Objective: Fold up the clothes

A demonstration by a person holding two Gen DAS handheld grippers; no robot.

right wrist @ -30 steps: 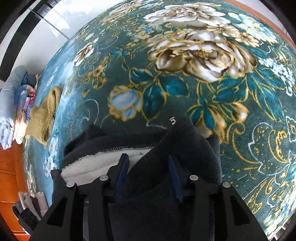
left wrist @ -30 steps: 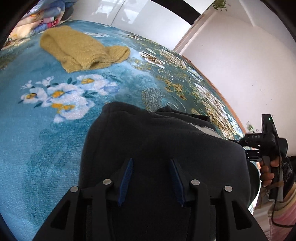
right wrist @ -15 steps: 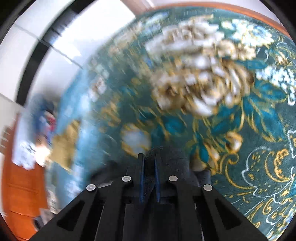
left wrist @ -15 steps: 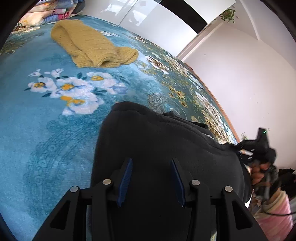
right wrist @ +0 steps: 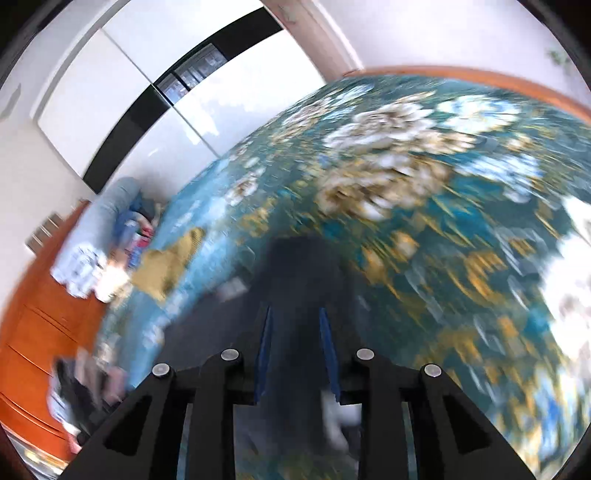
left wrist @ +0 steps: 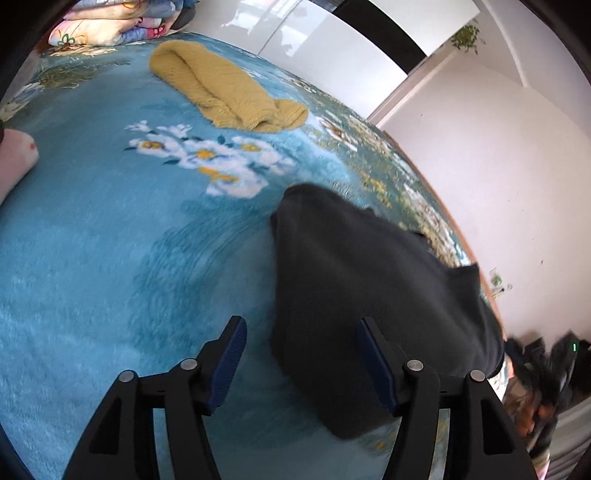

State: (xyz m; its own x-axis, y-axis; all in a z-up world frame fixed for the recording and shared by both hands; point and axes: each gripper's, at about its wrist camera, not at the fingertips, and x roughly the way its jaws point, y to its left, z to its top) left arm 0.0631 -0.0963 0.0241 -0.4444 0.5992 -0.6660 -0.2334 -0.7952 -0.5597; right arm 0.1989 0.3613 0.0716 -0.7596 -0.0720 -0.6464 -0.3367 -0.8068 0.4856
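Pinching the dark garment firmly, the right gripper should carry its fold flat while the left gripper hangs spread at lower frame.

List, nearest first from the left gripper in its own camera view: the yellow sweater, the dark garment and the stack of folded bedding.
From the left gripper:
1. Dark garment: right at the fingers, toward the right one.
2. Yellow sweater: farther up the blue blanket, left of centre.
3. Folded bedding: at the far top-left edge.
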